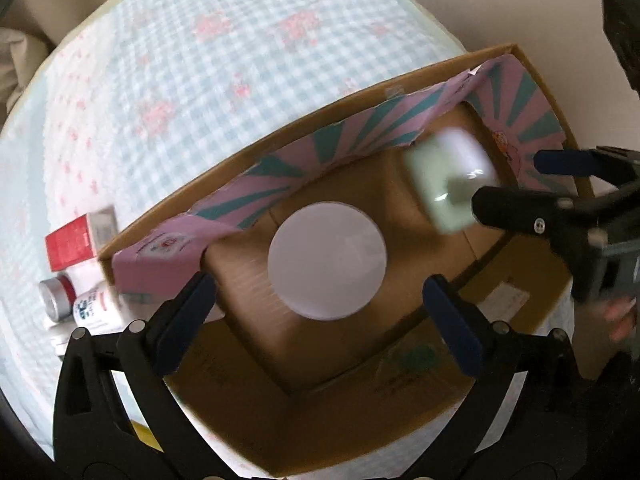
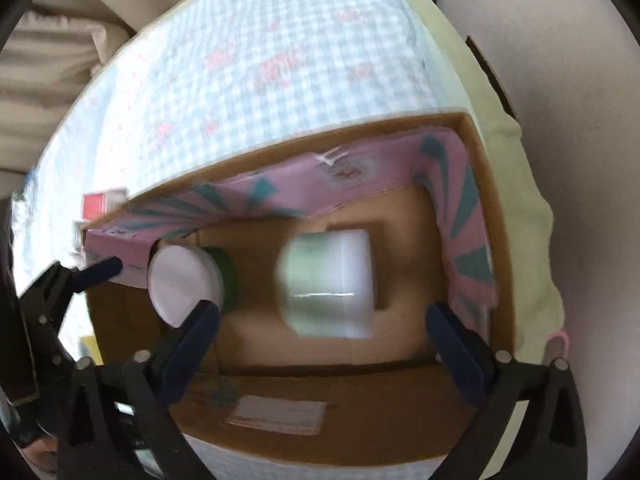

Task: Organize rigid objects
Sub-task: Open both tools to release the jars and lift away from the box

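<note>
An open cardboard box point(image 1: 248, 432) lined with pink-and-teal paper sits on a checked cloth. A jar with a white round lid point(image 1: 327, 259) lies in it, between and beyond my left gripper's point(image 1: 320, 328) open, empty fingers. It also shows in the right wrist view point(image 2: 184, 284), green below the lid. A pale green and white jar point(image 2: 326, 284) lies blurred in the box, between and beyond my right gripper's point(image 2: 324, 344) open fingers, untouched by them. In the left wrist view the jar point(image 1: 448, 184) is blurred just in front of the right gripper's fingers point(image 1: 508, 208).
Left of the box on the cloth are a red carton point(image 1: 72, 244), a silver-and-red jar point(image 1: 58, 292) and a white bottle with blue print point(image 1: 96, 306). The box has a white label point(image 2: 280, 414) on its near flap. The cloth's edge and a beige wall lie to the right.
</note>
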### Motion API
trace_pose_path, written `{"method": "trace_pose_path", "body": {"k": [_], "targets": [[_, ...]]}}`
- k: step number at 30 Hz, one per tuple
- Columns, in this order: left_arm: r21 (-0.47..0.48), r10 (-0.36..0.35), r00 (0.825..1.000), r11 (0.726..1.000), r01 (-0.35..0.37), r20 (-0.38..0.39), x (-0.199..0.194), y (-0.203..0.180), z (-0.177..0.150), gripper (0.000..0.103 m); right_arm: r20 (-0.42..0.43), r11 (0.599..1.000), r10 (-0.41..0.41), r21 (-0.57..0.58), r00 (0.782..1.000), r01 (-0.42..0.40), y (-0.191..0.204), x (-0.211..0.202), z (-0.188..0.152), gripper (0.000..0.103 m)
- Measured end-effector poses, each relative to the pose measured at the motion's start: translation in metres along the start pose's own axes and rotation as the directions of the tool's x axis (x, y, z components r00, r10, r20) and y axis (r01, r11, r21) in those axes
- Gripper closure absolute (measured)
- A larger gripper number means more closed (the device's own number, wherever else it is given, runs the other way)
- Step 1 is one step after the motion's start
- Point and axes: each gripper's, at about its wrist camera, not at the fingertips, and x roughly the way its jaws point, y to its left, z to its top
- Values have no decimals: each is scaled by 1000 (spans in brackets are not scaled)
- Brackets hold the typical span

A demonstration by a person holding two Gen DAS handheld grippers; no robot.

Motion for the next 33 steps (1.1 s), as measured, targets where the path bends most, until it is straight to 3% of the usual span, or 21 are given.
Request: {"method": "trace_pose_path", "body": {"k": [14,24,33], "targets": [[-78,-12,999,997,15,31,-22,30,-26,0,27,1000,-16,20,1000,16,4,-13,-22,0],[-74,-4,991,997,14,134,-97,17,-50,0,92,998,-57,14,994,56,21,-64,-35,0],[-72,-16,961,997,37,275,-182,35,-94,0,195,993,-111,-3,975,114,67,-132,-65,0]]}}
